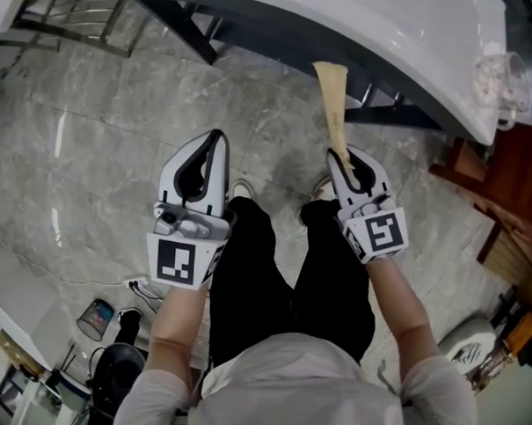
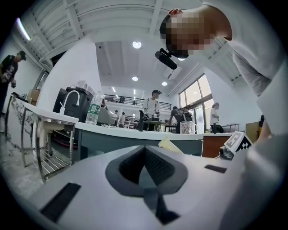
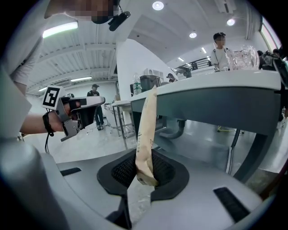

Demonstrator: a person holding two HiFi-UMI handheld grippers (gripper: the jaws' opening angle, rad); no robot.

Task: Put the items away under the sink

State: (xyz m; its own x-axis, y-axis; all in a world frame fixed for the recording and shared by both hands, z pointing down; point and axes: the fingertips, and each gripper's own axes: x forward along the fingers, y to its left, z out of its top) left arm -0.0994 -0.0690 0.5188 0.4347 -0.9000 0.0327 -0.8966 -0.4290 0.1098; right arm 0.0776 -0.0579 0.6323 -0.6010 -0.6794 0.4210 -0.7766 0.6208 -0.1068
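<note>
A packet (image 1: 331, 100) is gripped by its end in the right gripper (image 1: 342, 158).
It is judged light, soft and crushable; the left gripper (image 1: 216, 139) is closed, empty.

Print on the paper sleeve (image 3: 145, 130) — unreadable.

The room is lit brightly by round ceiling lights (image 2: 137, 44). Glare is thrown on the marble floor (image 1: 58, 145). Both gripper views are bent at the edges and ringed in black.
</note>
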